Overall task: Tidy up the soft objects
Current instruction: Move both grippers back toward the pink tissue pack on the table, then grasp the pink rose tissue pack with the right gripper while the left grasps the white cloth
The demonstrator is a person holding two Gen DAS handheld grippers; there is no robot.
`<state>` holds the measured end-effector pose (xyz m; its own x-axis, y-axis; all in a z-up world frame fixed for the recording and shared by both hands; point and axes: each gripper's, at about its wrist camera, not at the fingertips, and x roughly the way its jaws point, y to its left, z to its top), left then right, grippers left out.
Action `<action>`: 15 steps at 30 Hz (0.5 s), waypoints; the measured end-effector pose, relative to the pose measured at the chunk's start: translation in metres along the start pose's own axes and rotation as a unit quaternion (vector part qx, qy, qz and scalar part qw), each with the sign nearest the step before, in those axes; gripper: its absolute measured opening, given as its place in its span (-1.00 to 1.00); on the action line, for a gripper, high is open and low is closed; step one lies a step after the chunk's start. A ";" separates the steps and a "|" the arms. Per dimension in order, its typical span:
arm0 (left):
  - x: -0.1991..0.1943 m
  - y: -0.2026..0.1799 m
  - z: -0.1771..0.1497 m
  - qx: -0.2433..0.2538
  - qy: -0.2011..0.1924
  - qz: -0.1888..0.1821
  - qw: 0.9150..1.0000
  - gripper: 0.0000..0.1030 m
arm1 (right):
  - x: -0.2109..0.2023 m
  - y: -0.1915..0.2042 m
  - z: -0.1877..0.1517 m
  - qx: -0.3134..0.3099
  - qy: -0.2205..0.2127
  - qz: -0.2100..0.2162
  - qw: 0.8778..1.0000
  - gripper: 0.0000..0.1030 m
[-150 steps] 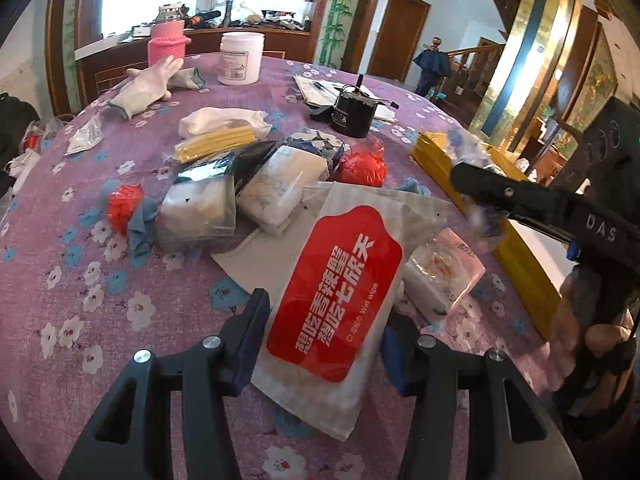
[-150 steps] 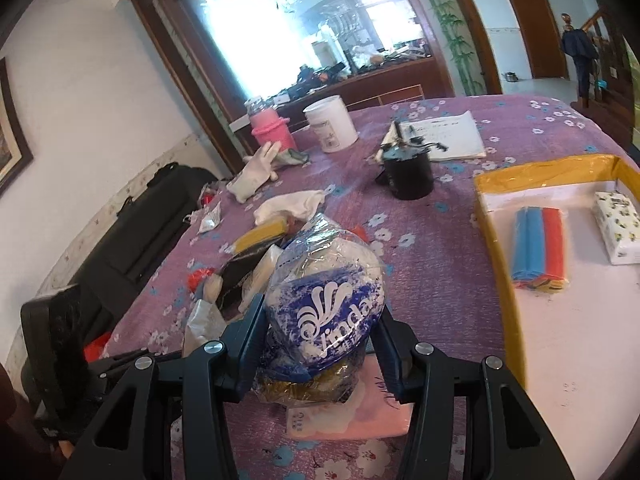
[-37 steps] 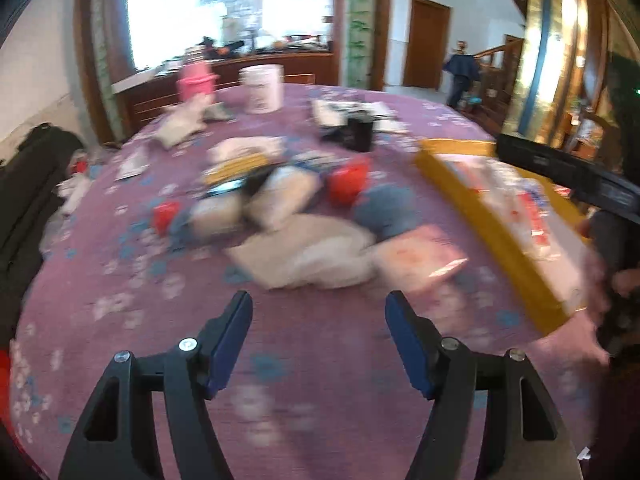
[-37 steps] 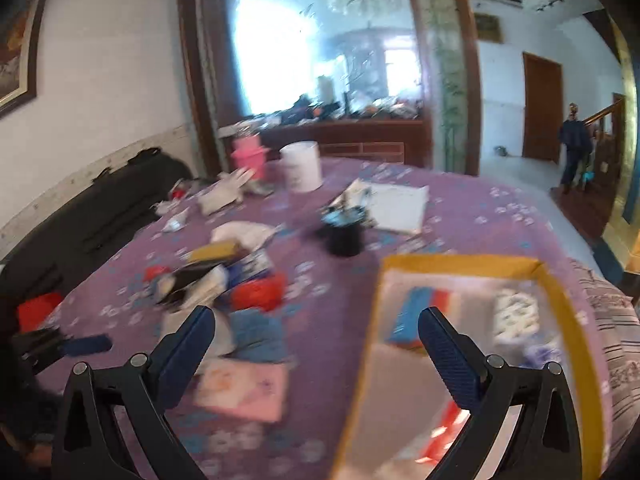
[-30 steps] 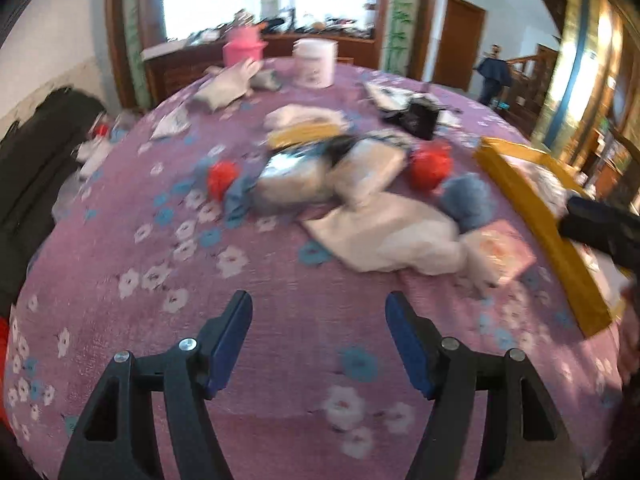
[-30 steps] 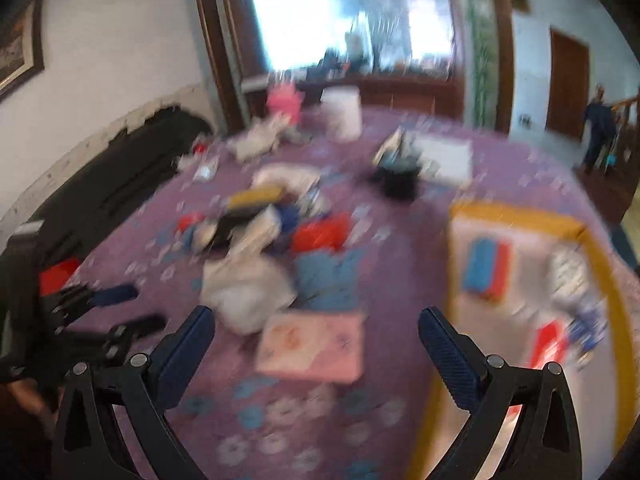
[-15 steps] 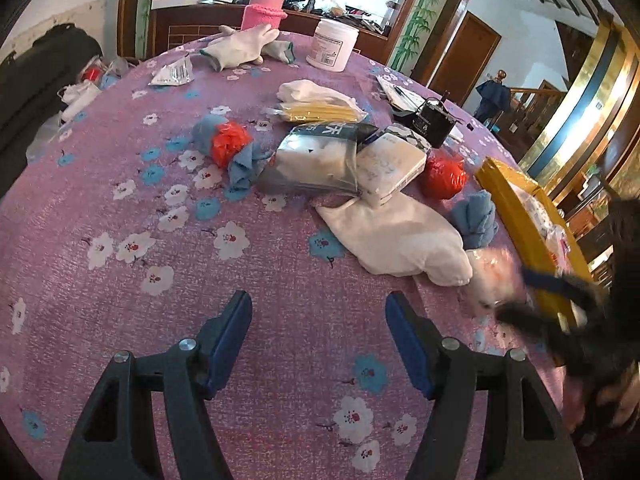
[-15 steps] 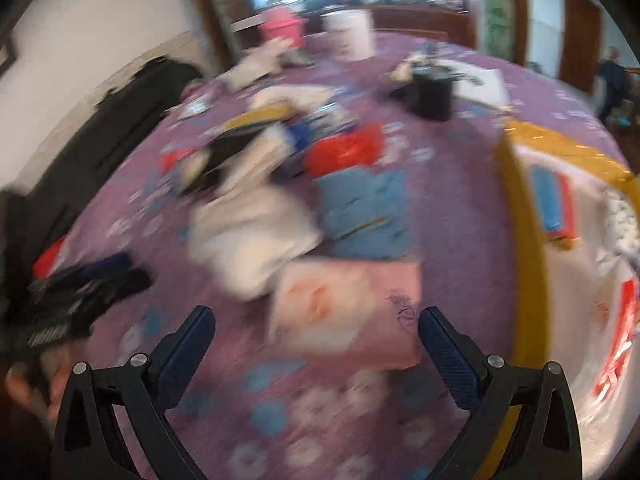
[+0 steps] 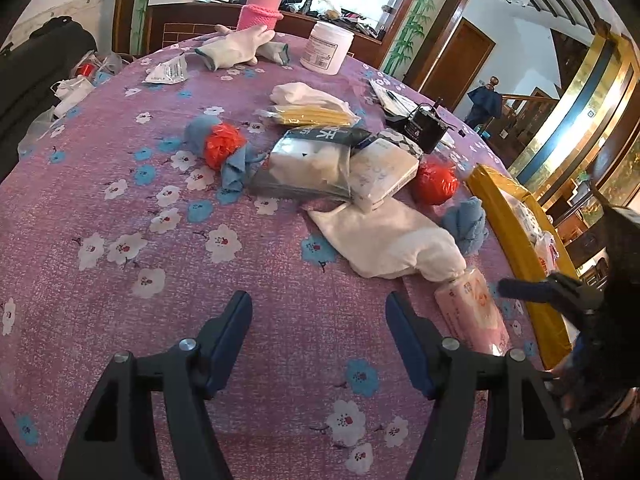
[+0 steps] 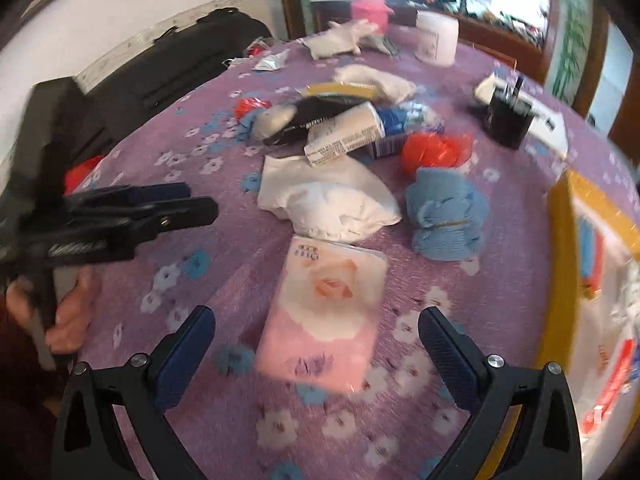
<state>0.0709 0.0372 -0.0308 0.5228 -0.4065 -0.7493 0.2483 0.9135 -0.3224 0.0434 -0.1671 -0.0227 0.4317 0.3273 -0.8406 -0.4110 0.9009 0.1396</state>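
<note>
**Pink tissue pack lined up for the right gripper**

The right gripper point(image 10: 316, 344) hangs over the desk point(image 10: 500, 248) with its jaws spread wide and nothing between the pads; the pink tissue pack point(image 10: 324, 312) lies flat on the flowered cloth directly ahead of it, framed by the two fingers but not touched. The left gripper point(image 9: 318, 336) is also apart and empty, pointing at bare cloth, with the same pink tissue pack point(image 9: 472, 312) off to its right.

The pack sits near the yellow-rimmed tray point(image 10: 560, 280), which already holds a few packets. Just beyond the pack lie a white cloth bag point(image 10: 328, 200) and a bundled blue cloth point(image 10: 448, 216), both close to it but seemingly not on top of it.

Judging by its look, the pack is light and squashy, wrapped in smooth plastic film that could slide under the pads. It should give under pressure without damage, so a firm squeeze across its narrow width, near the middle of its length, looks the safest hold; gripping a corner or the film alone would likely let it droop or slip. The wide jaw opening appears enough to straddle it.
</note>
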 end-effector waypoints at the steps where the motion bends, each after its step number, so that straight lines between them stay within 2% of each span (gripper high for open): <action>1: 0.000 0.000 0.000 0.000 0.000 0.000 1.000 0.33 | 0.005 0.000 0.001 0.005 0.001 0.005 1.000 0.96; 3: 0.000 0.001 0.000 -0.001 0.000 0.004 1.000 0.33 | 0.013 0.001 0.000 0.013 0.001 0.013 1.000 0.33; 4: 0.000 0.001 0.000 -0.001 0.001 0.003 1.000 0.33 | 0.012 0.000 -0.001 0.015 -0.006 -0.001 1.000 0.11; 8: 0.000 0.002 0.000 -0.004 0.004 0.005 1.000 0.33 | -0.003 -0.005 -0.007 0.022 -0.056 0.017 0.998 0.09; 11: 0.000 0.002 0.001 -0.009 0.004 0.018 1.000 0.33 | -0.031 -0.001 -0.008 -0.010 -0.128 0.046 0.991 0.09; 13: 0.001 -0.003 0.003 -0.003 0.012 0.036 0.999 0.33 | -0.043 -0.009 -0.006 0.018 -0.162 0.061 0.985 0.10; 15: -0.002 -0.012 0.005 0.008 0.011 0.034 0.999 0.33 | -0.052 -0.020 -0.006 0.043 -0.179 0.047 0.982 0.10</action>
<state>0.0714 0.0265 -0.0225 0.5203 -0.3432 -0.7820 0.2254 0.9384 -0.2618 0.0246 -0.2033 0.0151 0.6555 0.4756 -0.5866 -0.4002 0.8775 0.2643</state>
